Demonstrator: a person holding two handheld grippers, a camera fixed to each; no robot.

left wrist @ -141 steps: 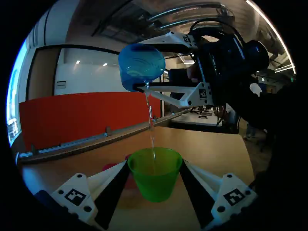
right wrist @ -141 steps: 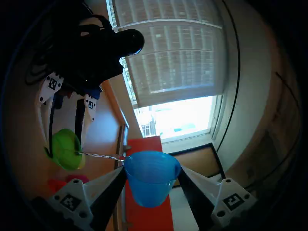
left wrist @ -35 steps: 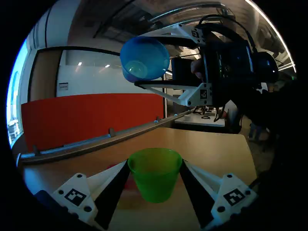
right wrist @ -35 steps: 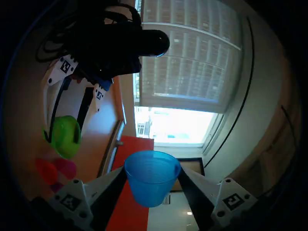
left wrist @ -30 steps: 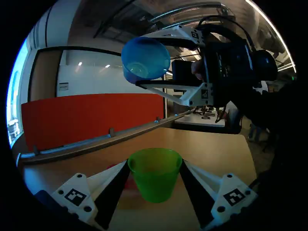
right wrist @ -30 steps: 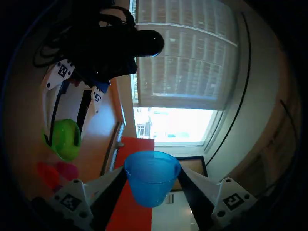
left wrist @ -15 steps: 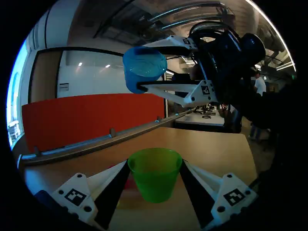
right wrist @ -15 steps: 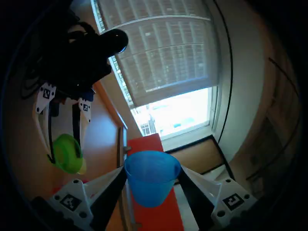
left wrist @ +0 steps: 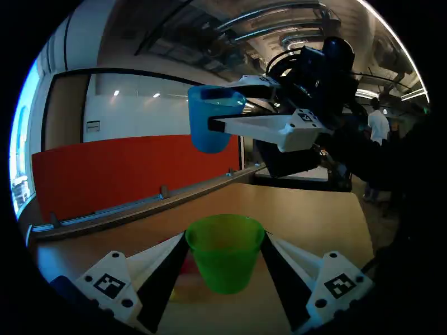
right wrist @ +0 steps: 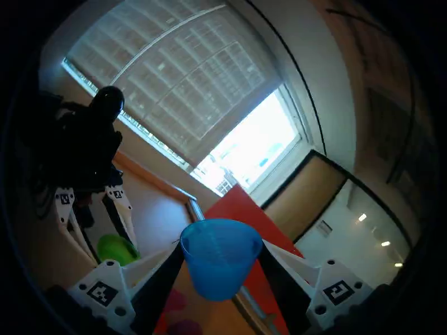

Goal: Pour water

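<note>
My right hand-held gripper [right wrist: 220,252] pinches blue cup [right wrist: 219,274], left hand-held gripper [left wrist: 223,244] pinches green cup [left wrist: 224,267] (hold steady); level blue before lowering.

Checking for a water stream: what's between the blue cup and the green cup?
Nothing: in the left gripper view the stretch from the blue cup down to the green cup is bare air, no stream; the red panel is only background.

An open office: red desk partition [left wrist: 128,167], ceiling pipes [left wrist: 267,12], window blinds [right wrist: 179,95].
</note>
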